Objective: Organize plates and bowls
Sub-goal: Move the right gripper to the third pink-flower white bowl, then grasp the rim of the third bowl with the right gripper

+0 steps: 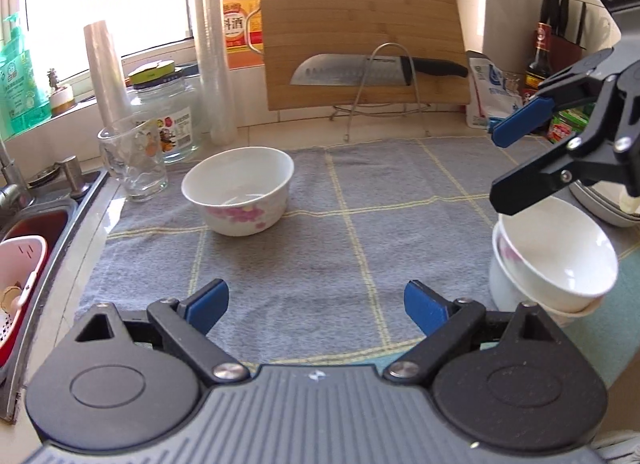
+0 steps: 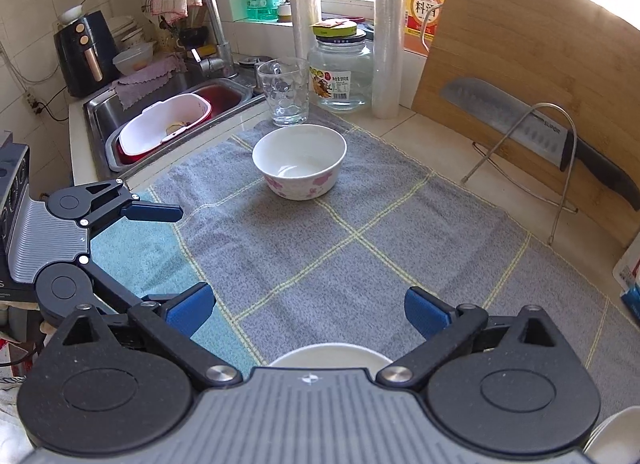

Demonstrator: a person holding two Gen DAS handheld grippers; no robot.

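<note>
**Both grippers empty, one bowl left alone on the cloth**

Nearest to me, the left gripper (image 1: 316, 304) hangs over the grey checked cloth (image 1: 320, 223) with its jaws about half open. Nothing is between the blue pads (image 1: 208, 304); only bare cloth shows there.

A little further, at the right side of the cloth, two bowls stand nested as a stack (image 1: 552, 260), the upper one sitting tilted in the lower. The right gripper (image 1: 500, 167) is just above this stack with its jaws spread wide, and I see nothing held in them. The pads do not press on the upper rim; whether the lower finger grazes it I cannot tell.

Further back, near the glass mug (image 1: 134, 163) and the sink (image 2: 160, 99), stands the single bowl (image 1: 240, 189), upright, white with pink flowers, empty inside. I judge it is glazed ceramic: stiff, rather heavy for its size, smooth and so slippery, and it can chip if it knocks the stack. The best hold seems to be across the rim wall, one pad inside and one outside, on the side away from the mug. The cloth under it is soft, so setting down should be gentle.

At the far wall a cutting board (image 1: 360, 35) leans with a knife (image 1: 376, 71) on a wire rack in front of it.
</note>
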